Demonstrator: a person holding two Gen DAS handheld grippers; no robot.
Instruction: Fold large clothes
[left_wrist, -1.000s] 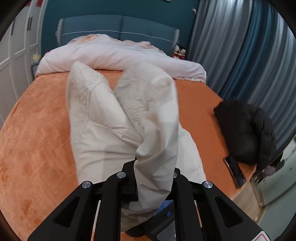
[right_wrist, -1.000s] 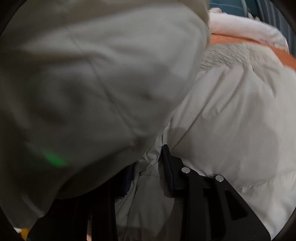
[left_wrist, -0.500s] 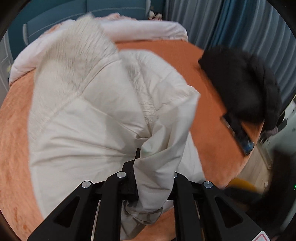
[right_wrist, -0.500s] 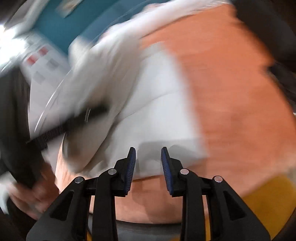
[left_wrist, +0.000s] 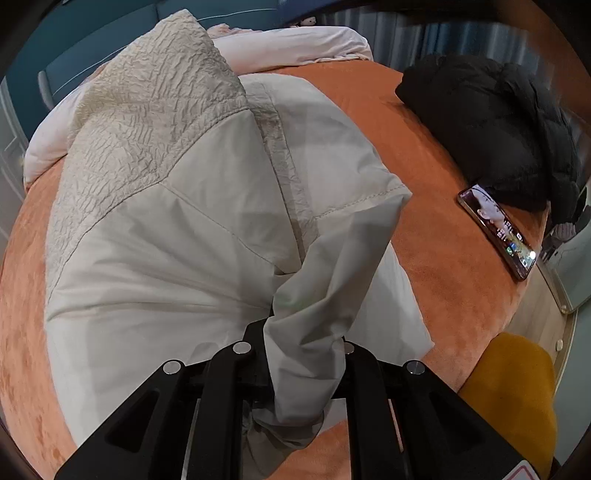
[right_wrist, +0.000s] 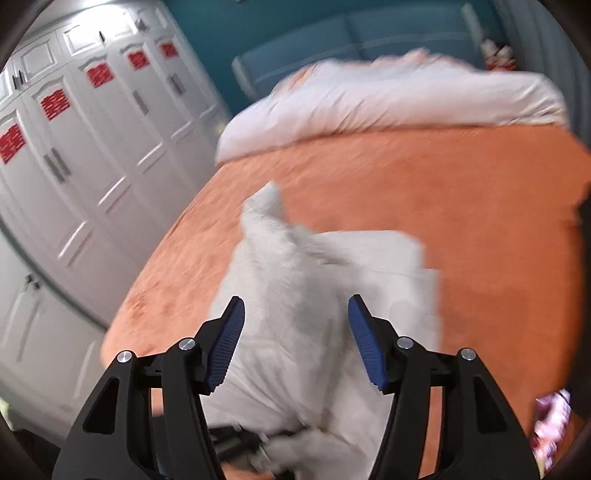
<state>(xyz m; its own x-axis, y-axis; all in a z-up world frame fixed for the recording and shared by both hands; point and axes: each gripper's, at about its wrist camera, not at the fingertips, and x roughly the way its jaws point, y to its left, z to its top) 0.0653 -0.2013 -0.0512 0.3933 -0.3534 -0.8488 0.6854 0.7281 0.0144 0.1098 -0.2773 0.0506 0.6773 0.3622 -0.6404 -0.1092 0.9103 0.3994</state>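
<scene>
On an orange bed (left_wrist: 436, 229): cream coat (left_wrist: 177, 236) lying spread, its sleeve caught in one gripper.

Left wrist view: left gripper (left_wrist: 295, 343) w/ fingers pressed together on the coat's sleeve (left_wrist: 332, 273), fabric bunched & hanging out below the jaws. Only this view shows a black jacket (left_wrist: 491, 129) near the bed's right edge, a lit phone (left_wrist: 498, 230) just beside it, & a mustard-yellow object (left_wrist: 517, 387) at lower right. Right wrist view, blurred: right gripper (right_wrist: 295, 336) w/ blue-padded fingers (right_wrist: 229, 343) spread wide, nothing between them, hovering over the coat (right_wrist: 314, 295). Only here: white wardrobe doors (right_wrist: 85, 147) w/ red decals at left. Pale duvet (right_wrist: 388, 99) at the bed's far end.
</scene>
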